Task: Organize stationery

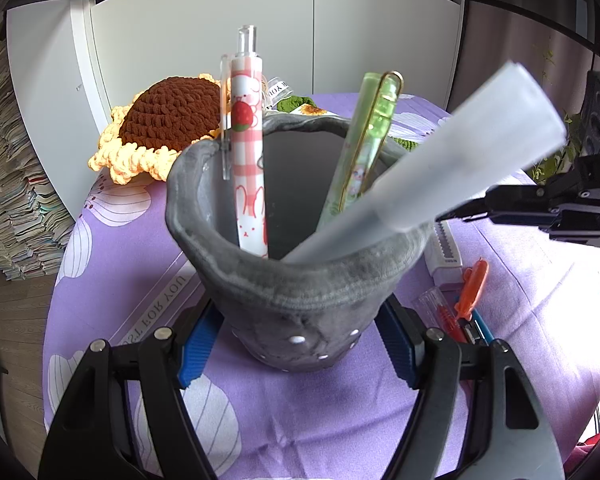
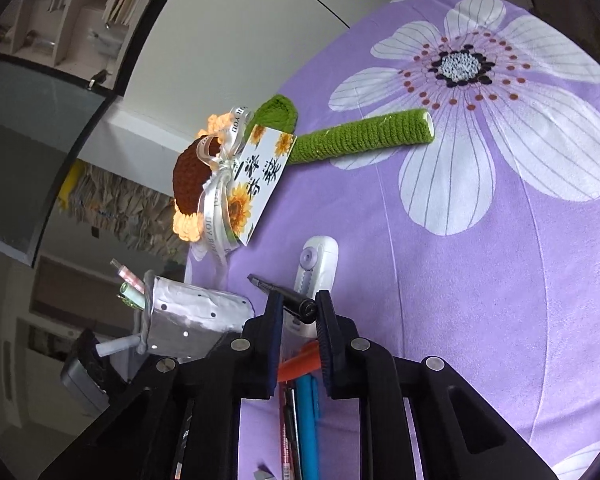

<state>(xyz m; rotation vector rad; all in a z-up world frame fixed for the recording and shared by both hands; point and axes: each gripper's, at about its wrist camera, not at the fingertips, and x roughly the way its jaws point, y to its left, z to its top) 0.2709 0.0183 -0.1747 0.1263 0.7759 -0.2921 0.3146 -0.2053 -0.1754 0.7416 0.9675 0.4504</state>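
Note:
My left gripper [image 1: 300, 344] is shut on a grey plush pen holder [image 1: 300, 296] and keeps it upright on the purple cloth. In it stand a pink rabbit pen [image 1: 248, 148], a green pen with a gold clip [image 1: 370, 140] and a frosted white tube [image 1: 440, 176]. My right gripper [image 2: 298, 312] is shut on a black pen [image 2: 284, 294], held crosswise between the fingers; it shows at the right edge of the left wrist view [image 1: 500, 204]. The holder also shows in the right wrist view [image 2: 192, 320].
A crochet sunflower [image 1: 160, 124] with a green stem [image 2: 364, 134] and a card [image 2: 256, 184] lies on the flowered cloth [image 2: 500, 280]. A white correction tape [image 2: 316, 272], an orange pen [image 1: 474, 288], red and blue pens [image 2: 308, 420] lie beside the holder.

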